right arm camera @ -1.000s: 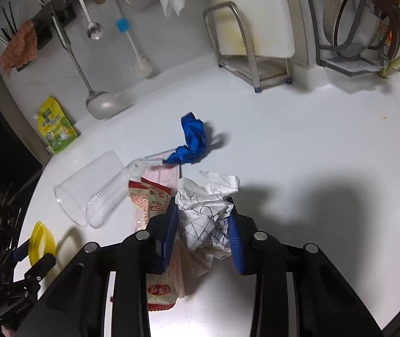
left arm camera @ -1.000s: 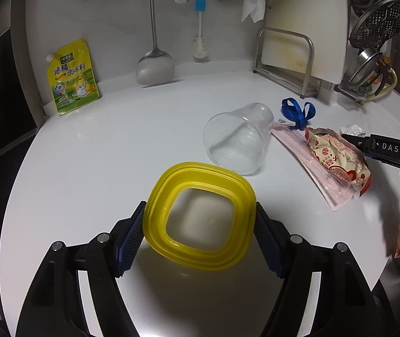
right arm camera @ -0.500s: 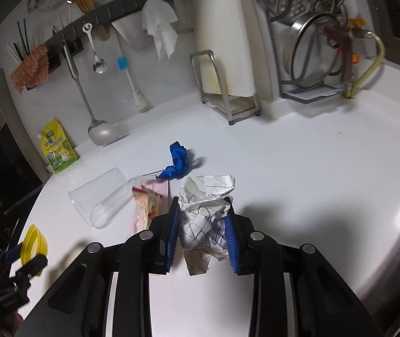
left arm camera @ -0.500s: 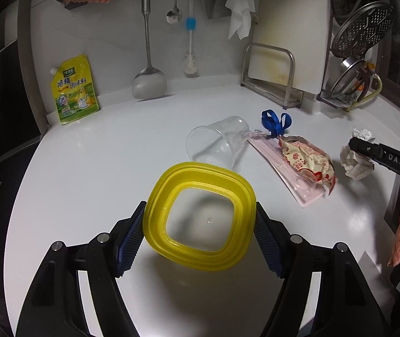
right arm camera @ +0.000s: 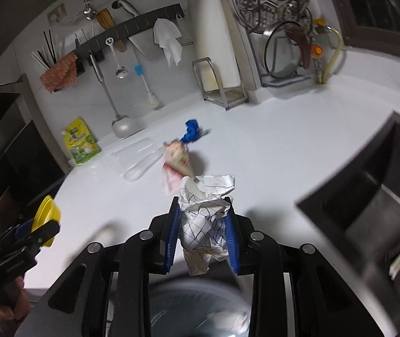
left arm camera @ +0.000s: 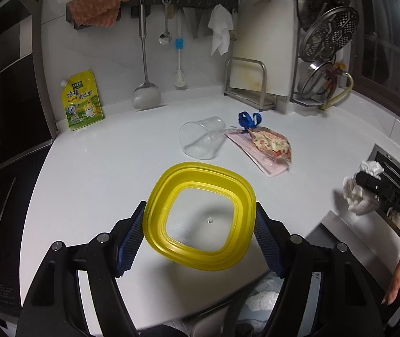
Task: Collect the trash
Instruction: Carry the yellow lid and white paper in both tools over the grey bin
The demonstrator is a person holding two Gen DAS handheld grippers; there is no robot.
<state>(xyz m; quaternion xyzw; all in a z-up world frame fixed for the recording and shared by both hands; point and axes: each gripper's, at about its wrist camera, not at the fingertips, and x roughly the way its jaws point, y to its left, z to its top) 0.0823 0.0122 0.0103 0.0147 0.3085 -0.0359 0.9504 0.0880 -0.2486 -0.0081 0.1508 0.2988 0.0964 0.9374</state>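
1. Both tools had drawn back from the bench [left arm camera: 93, 185] since the earlier frames.
2. Left tool [left arm camera: 200, 224] pinched the yellow lid [left arm camera: 200, 255] at the near edge.
3. Right tool [right arm camera: 203, 231] pinched the crumpled paper [right arm camera: 204, 216], clear of the bench.

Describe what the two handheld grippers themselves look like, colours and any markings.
Both grippers, the left gripper and the right gripper, are matte black plastic frames with silver screw heads at the joints. Their fingers carry ribbed blue pads. Seen from the left wrist view, the right gripper's black side bears raised lettering reading DAS.
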